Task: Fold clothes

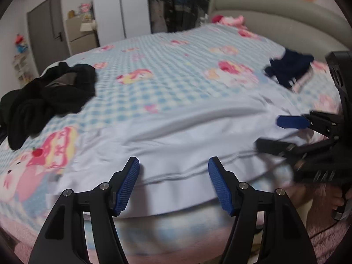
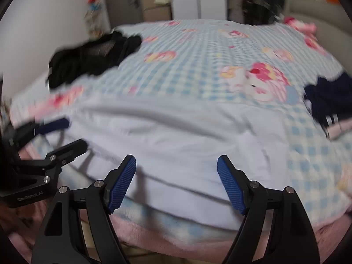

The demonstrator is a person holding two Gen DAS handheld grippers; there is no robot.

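A bed [image 1: 176, 50] covered by a blue checked sheet with pink cartoon prints fills both views. Across its near edge a pale lilac garment [image 1: 187, 132] is spread, its long axis running side to side, parallel to the bed's edge, with the hem nearest the grippers. A black pile of clothes [image 1: 48, 96] is seen far left on the sheet, and a dark navy garment [image 1: 288, 68] far right, both well apart from the lilac one. The left gripper [image 1: 173, 165] is held just over the left part of the hem, the right gripper [image 2: 176, 162] over the right part; each is about equally near its own end. Both are seen with jaws wide apart and nothing between the pads. The garment lies directly ahead of and below both. No containers are shown.
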